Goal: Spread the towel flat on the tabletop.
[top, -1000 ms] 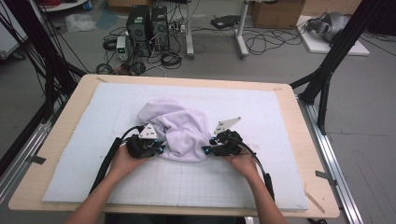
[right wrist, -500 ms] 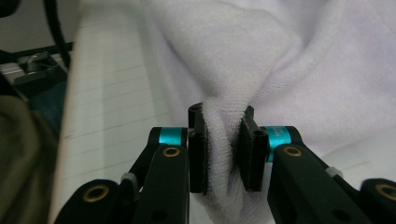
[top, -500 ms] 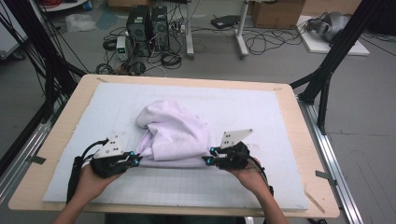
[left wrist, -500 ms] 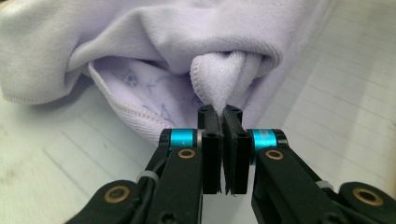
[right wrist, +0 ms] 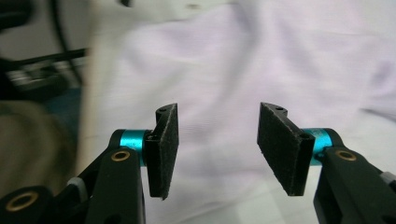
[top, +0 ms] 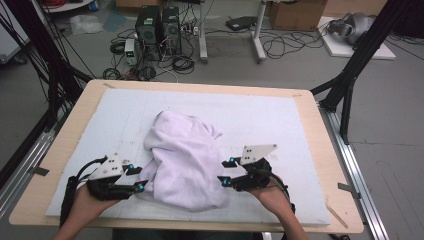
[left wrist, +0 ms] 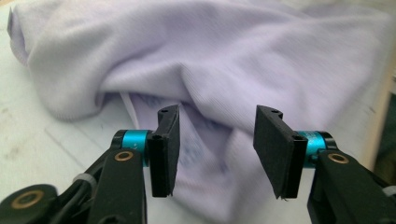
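Change: both grippers drawn back toward the lower edge of the high view since a second ago, jaws just opened, cloth dragged nearer and let go.
Cloth (top: 184,161): pale lilac, crumpled in a heap, lying at centre to lower centre of the high view on the white mat (top: 280,115).
Left gripper (top: 142,181): lower left of the high view, jaws apart, tips just beside the cloth's left edge; nothing pinched between the pads (left wrist: 167,149).
Right gripper (top: 226,172): lower centre-right, jaws apart, tips at the cloth's right edge; cloth beyond the pads (right wrist: 280,144), not clamped.
Table (top: 75,125): wooden rim around the mat.
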Tool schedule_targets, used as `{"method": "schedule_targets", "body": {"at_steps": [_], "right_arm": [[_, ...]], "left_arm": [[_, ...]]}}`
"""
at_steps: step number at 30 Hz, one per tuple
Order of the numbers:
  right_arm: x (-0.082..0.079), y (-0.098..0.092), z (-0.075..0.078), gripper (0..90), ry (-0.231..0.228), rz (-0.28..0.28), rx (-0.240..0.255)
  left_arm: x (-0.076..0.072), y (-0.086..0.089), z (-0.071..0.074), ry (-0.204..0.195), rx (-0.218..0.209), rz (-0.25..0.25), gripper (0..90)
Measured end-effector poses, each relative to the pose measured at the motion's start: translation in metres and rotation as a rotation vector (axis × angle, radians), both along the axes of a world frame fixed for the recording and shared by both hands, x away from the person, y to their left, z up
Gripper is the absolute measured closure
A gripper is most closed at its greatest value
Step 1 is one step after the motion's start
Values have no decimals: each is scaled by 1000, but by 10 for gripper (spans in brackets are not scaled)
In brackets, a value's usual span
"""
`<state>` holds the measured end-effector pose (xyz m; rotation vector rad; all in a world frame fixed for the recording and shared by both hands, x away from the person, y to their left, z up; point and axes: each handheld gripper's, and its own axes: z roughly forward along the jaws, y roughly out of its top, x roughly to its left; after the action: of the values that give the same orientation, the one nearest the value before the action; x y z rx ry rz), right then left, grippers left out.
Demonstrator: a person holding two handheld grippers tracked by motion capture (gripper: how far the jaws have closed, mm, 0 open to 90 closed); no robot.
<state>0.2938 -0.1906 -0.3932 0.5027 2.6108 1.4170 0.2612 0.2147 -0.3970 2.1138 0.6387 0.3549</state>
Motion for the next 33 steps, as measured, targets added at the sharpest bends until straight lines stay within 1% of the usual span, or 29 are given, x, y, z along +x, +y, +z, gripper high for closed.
{"method": "schedule_targets", "body": {"at_steps": [1, 2, 4, 5, 6, 8, 9, 11, 12, 13, 14, 15, 16, 17, 18, 19, 20, 21, 24, 25, 26, 28, 30, 31, 32, 33], "right_arm": [[9, 2, -4, 480, -6, -27, -15], [13, 4, -6, 480, -13, -39, -29], [24, 10, -13, 482, -27, -61, -49], [28, 13, -17, 482, -30, -67, -66], [33, 15, -21, 484, -30, -75, -73], [42, 17, -30, 494, -9, -85, -85], [46, 18, -35, 502, 3, -93, -94], [53, 19, -43, 544, 32, -98, -112], [55, 20, -47, 590, 45, -96, -121], [56, 22, -49, 642, 54, -85, -134], [56, 23, -50, 724, 49, -69, -139], [55, 24, -50, 815, 52, -55, -140], [52, 26, -48, 858, 36, -44, -149], [50, 25, -46, 866, 25, -39, -154], [48, 24, -43, 869, 32, -35, -136], [45, 20, -38, 870, 40, -31, -108], [42, 18, -35, 871, 44, -31, -96], [38, 15, -31, 871, 33, -25, -87], [21, 8, -20, 872, 9, -6, -74], [13, 5, -17, 871, 6, 8, -69], [8, 5, -16, 872, 3, 17, -68], [-8, 3, -15, 871, 10, 42, -76], [-18, 2, -15, 872, 11, 68, -83], [-25, 2, -15, 871, 15, 81, -87], [-28, 1, -14, 870, 13, 90, -86], [-33, 1, -13, 869, 18, 102, -80]], "left_arm": [[6, -3, -1, 3, -5, 1, 503], [14, -8, -3, 6, -5, 4, 501], [29, -18, -7, 23, -8, 8, 492], [36, -23, -10, 31, -3, 7, 491], [45, -29, -13, 38, 7, 15, 491], [56, -35, -19, 53, 20, 28, 498], [61, -38, -23, 66, 35, 31, 519], [68, -42, -31, 96, 65, 35, 631], [70, -43, -34, 114, 80, 32, 676], [70, -43, -36, 118, 79, 27, 717], [70, -43, -35, 110, 78, 24, 762], [68, -42, -32, 104, 85, 19, 805], [67, -41, -31, 105, 87, 15, 827], [64, -39, -29, 107, 83, 11, 835], [60, -36, -26, 102, 77, 7, 839], [58, -34, -25, 99, 69, 3, 841], [53, -31, -22, 95, 62, 2, 842], [48, -28, -20, 91, 59, -2, 842], [29, -19, -16, 75, 51, -10, 843], [24, -17, -16, 71, 49, -12, 844], [16, -14, -14, 68, 42, -18, 845], [4, -10, -12, 62, 32, -27, 847], [-11, -6, -9, 54, 32, -44, 848], [-16, -5, -8, 55, 29, -48, 847], [-22, -4, -7, 58, 23, -58, 847], [-27, -4, -5, 52, 22, -66, 846]]}}
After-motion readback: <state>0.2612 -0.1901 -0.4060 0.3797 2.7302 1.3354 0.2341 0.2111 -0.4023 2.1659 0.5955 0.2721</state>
